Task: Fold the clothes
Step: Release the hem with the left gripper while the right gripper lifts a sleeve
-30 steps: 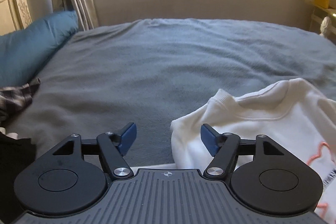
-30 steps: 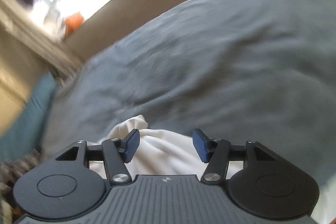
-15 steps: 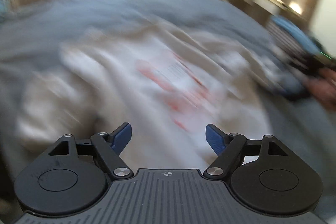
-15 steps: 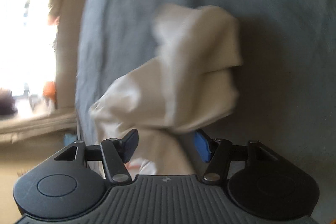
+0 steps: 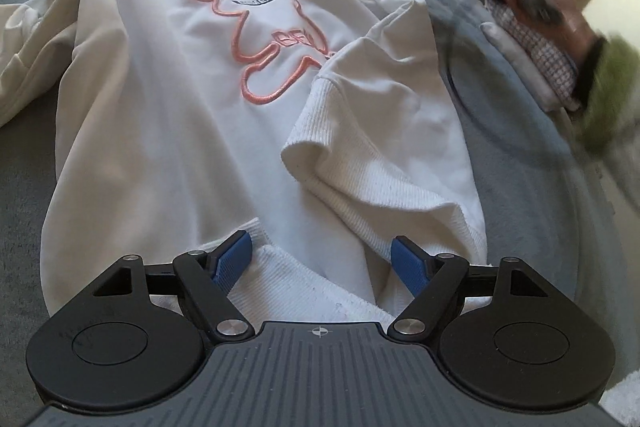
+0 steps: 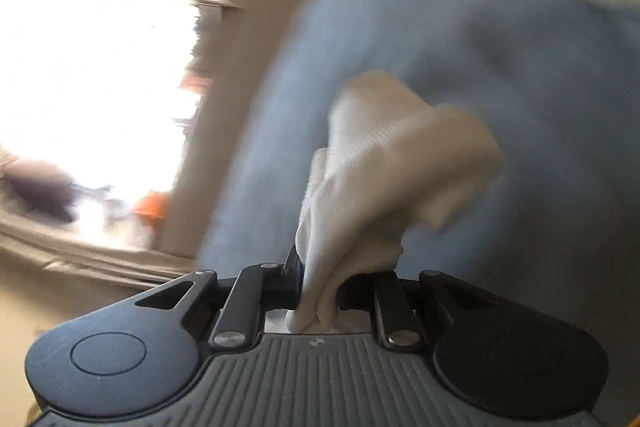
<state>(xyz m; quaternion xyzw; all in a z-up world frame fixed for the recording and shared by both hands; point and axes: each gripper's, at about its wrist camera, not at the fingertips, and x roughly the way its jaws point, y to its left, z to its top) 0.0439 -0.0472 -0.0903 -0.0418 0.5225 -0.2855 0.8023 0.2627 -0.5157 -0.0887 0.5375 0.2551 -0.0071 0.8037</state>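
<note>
Sweatshirt (image 5: 168, 75) flat on bed (image 5: 24, 195) — right tool (image 6: 316, 279) pinching its cuff (image 6: 384, 167).

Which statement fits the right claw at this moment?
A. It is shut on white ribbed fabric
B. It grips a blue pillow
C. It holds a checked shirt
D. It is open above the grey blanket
A: the right claw has its jaws closed on a bunch of the white sweatshirt.
</note>
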